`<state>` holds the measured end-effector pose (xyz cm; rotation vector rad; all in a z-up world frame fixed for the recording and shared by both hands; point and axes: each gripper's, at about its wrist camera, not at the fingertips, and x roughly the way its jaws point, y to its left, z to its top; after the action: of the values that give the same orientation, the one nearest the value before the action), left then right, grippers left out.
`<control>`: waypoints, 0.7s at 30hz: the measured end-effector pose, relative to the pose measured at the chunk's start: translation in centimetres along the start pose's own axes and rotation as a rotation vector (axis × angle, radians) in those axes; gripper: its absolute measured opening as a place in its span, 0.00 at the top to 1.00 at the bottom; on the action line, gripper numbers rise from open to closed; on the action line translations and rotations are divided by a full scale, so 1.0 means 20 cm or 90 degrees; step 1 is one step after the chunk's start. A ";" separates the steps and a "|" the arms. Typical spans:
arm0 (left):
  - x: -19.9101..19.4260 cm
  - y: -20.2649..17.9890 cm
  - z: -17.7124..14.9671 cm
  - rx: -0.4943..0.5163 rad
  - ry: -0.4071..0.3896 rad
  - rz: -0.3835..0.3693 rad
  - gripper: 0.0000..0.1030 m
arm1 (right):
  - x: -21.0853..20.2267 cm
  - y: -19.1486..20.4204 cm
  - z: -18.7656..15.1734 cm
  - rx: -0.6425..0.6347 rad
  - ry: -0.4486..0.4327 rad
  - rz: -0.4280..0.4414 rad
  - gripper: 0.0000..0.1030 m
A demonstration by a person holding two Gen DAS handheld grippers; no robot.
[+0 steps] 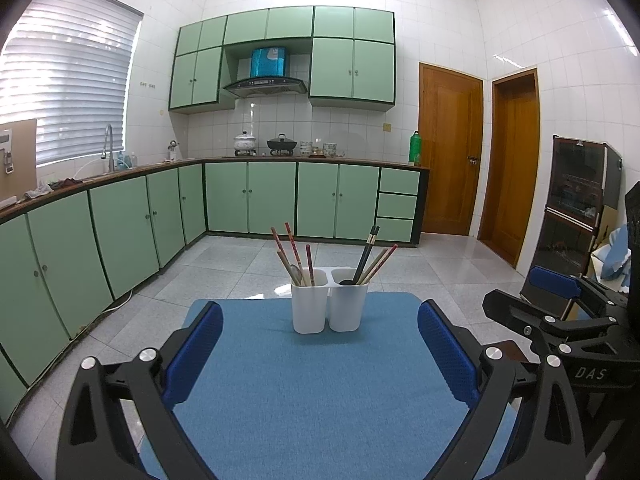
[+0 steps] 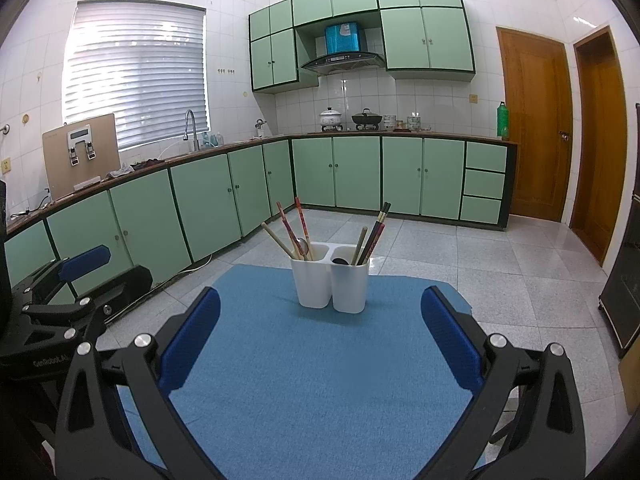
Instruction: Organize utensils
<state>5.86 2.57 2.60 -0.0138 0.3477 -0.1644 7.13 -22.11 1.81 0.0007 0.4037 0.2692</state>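
A white two-compartment utensil holder (image 1: 329,304) (image 2: 331,286) stands at the far end of a blue mat (image 1: 320,392) (image 2: 320,380). Its left cup holds red and wooden chopsticks (image 1: 294,254) (image 2: 294,228) and a metal spoon (image 2: 303,246). Its right cup holds black, wooden and red chopsticks (image 1: 372,258) (image 2: 372,236) and a dark spoon (image 2: 341,261). My left gripper (image 1: 320,322) is open and empty, well short of the holder. My right gripper (image 2: 320,310) is open and empty, also short of it. Each gripper shows at the edge of the other's view, the right (image 1: 560,308) and the left (image 2: 76,276).
The mat covers a small table over a grey tiled floor (image 2: 520,280). Green cabinets (image 1: 120,232) run along the left and back walls. Two wooden doors (image 1: 450,148) are at the right, with a dark cabinet (image 1: 576,208) beside them.
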 end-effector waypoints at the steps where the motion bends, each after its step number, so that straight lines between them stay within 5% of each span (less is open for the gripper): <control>1: 0.00 0.00 0.00 0.000 0.000 -0.001 0.07 | 0.00 0.00 0.00 0.000 -0.001 0.000 0.05; 21: 0.00 0.01 0.00 -0.001 0.000 0.002 0.07 | 0.00 -0.01 0.00 0.000 0.001 0.000 0.05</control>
<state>5.90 2.72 2.65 -0.0147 0.3476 -0.1606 7.14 -22.21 1.74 0.0004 0.4049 0.2695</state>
